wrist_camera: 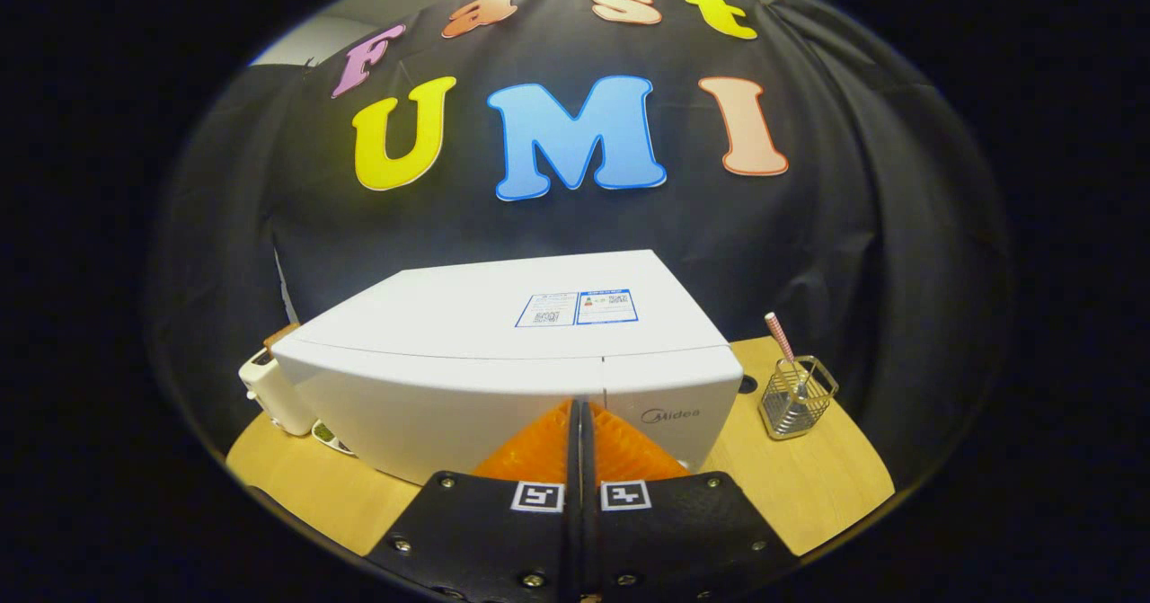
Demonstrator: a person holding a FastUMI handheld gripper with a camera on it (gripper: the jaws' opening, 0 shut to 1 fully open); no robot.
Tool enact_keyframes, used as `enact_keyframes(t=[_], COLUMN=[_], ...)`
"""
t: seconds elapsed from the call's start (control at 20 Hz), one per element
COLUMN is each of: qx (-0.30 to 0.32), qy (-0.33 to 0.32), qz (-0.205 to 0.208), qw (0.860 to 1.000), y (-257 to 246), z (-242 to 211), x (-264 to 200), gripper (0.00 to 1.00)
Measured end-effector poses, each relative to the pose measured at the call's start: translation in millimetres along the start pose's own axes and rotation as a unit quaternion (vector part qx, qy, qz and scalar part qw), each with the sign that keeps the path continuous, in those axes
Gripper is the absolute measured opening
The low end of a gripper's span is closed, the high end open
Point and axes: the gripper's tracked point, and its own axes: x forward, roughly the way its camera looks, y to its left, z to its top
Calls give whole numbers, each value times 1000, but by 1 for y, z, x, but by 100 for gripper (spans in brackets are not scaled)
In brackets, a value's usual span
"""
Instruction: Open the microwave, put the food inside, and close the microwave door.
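Door on the microwave [503, 360] looks closed, so we judge we're at step one: getting it open. Our gripper [579, 423] has its fingers pressed together, nothing between them, tips pointing at the microwave's front face near the seam between door and control panel.

We can't make out a handle or release button from here, so we should find it before committing. With the fingers closed like this, a push on a release is the natural move; a pull handle would need them spread first. Keep the push square to the front so the box doesn't skid on the wooden table [809, 486].

Food: a plate edge [331, 438] peeks out at the microwave's left front corner, contents hidden. A white appliance [269, 389] stands just beside that same corner.

Room: which way the door swings we can't tell; if it swings left, plate and appliance sit in its arc. A wire holder [795, 398] with a straw stands to the microwave's right, apart from it. Open table lies in front of the microwave.
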Motion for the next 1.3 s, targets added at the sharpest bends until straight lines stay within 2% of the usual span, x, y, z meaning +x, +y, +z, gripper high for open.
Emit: enact_keyframes(t=[0.35, 0.45, 0.55, 0.6, 0.65, 0.7, 0.8, 0.85, 1.05, 1.3], qx=[-53, -53, -48, -46, -48, -48, -35, -18, 11, 6], qy=[-18, -43, -71, -81, -90, -101, -120, -127, -152, -173], qz=[2, 7, 33, 43, 42, 36, 20, 16, -11, -10], qw=[998, 998, 996, 995, 994, 993, 992, 992, 988, 985], y=[1, 4, 19, 25, 26, 24, 20, 21, 12, 20], z=[3, 22, 45, 55, 65, 79, 105, 120, 187, 260], x=[-3, -18, -40, -51, -60, -75, -101, -114, -160, -203], gripper=[1, 0, 1, 7, 33, 48, 90, 96, 96, 96])
